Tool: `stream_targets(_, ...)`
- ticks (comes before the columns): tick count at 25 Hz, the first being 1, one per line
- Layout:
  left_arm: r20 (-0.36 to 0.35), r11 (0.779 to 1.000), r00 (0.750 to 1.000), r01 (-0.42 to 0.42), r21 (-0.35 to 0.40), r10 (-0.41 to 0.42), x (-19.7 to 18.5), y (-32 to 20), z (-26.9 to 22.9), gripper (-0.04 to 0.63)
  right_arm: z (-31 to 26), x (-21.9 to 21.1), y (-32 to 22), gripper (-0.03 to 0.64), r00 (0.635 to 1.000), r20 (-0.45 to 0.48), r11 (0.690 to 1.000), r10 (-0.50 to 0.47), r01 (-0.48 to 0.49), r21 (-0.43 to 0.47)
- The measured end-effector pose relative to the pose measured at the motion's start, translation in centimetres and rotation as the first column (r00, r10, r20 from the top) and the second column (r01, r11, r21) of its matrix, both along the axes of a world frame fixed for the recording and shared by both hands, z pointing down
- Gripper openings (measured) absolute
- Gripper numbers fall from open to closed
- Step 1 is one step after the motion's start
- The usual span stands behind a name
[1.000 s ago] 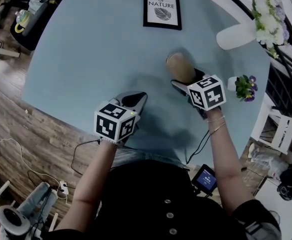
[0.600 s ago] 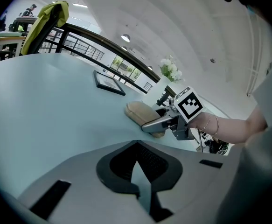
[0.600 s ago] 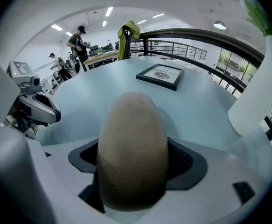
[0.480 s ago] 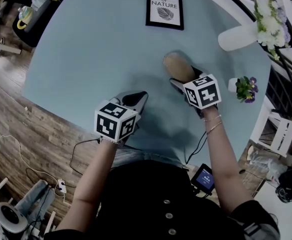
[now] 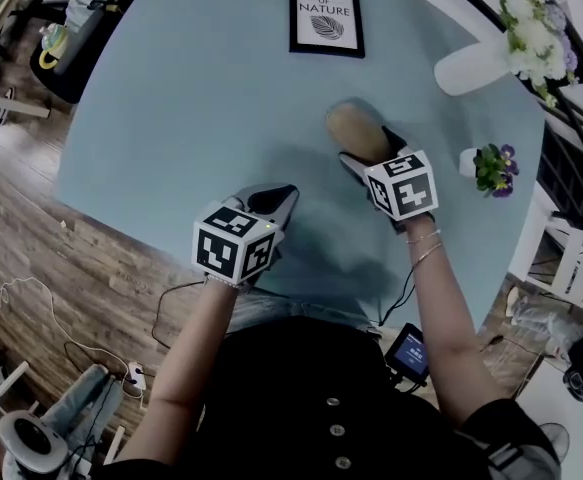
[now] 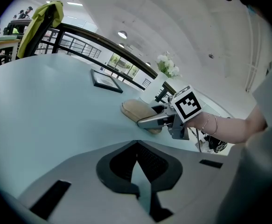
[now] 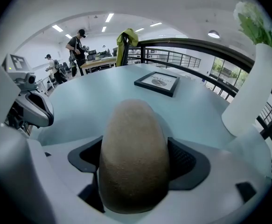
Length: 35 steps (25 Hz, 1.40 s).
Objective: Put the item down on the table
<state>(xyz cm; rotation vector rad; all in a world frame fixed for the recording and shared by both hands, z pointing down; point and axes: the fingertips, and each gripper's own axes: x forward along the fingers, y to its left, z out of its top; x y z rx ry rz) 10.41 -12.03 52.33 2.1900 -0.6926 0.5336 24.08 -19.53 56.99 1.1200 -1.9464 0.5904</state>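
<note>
The item is a brown, rough-skinned oval lump [image 5: 356, 131]. My right gripper [image 5: 366, 153] is shut on it, right of the middle of the pale blue table [image 5: 191, 98]. In the right gripper view the brown item [image 7: 133, 157] fills the gap between the dark pads [image 7: 188, 160]. The left gripper view shows the item [image 6: 136, 110] low over the table; I cannot tell whether it touches. My left gripper [image 5: 271, 203] is near the table's front edge, with its jaws closed together and nothing between them [image 6: 136, 171].
A framed leaf print [image 5: 325, 17] lies flat at the back of the table. A white vase with flowers [image 5: 471, 68] and a small potted plant [image 5: 491, 171] stand near the right edge. Cables lie on the wooden floor [image 5: 31, 268] to the left.
The right gripper has edged slightly to the left with the brown item still in it. The left gripper has stayed where it was.
</note>
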Motion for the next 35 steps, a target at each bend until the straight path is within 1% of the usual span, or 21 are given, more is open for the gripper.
stream_targets(4,0.003,1.000,1.000,-0.015,0.023,0.015,0.2,0.1,-0.8,0.017,-1.2,0.1,0.3,0.408,1.000,0.021,0.999,0.014,-0.015,0.036)
stream_targets(9,0.001,0.999,1.000,-0.024,0.041,0.024,0.3,-0.4,-1.9,0.017,-4.2,0.3,0.6,0.408,0.997,0.049,0.987,0.067,-0.073,0.143)
stream_targets(14,0.021,0.993,0.996,-0.087,0.085,0.085,0.9,-0.7,-3.3,0.017,-6.9,0.3,1.8,0.407,0.984,0.122,0.969,0.127,-0.150,0.198)
stream_targets(18,0.039,0.982,0.989,-0.148,0.117,0.145,1.5,-0.6,-4.4,0.017,-9.1,-0.2,3.5,0.391,0.956,0.223,0.945,0.188,-0.238,0.223)
stream_targets(21,0.049,0.970,0.980,-0.197,0.143,0.192,2.0,-0.5,-5.2,0.017,-10.8,-0.2,4.4,0.390,0.932,0.276,0.919,0.233,-0.304,0.252)
stream_targets(24,0.024,0.959,0.973,-0.229,0.165,0.229,2.8,-0.5,-6.5,0.017,-12.2,-0.1,5.3,0.389,0.908,0.324,0.895,0.265,-0.357,0.268)
stream_targets(27,0.004,0.947,0.969,-0.242,0.210,0.247,3.5,-0.7,-8.3,0.017,-13.5,0.0,6.5,0.380,0.884,0.370,0.874,0.286,-0.399,0.278)
stream_targets(32,-0.008,0.924,0.959,-0.270,0.270,0.283,4.0,-0.9,-11.0,0.017,-14.8,-0.4,8.0,0.351,0.837,0.435,0.834,0.332,-0.476,0.280)
stream_targets(35,-0.014,0.908,0.949,-0.297,0.294,0.315,4.2,-0.9,-11.9,0.018,-15.4,-0.9,8.7,0.329,0.813,0.473,0.814,0.341,-0.507,0.284)
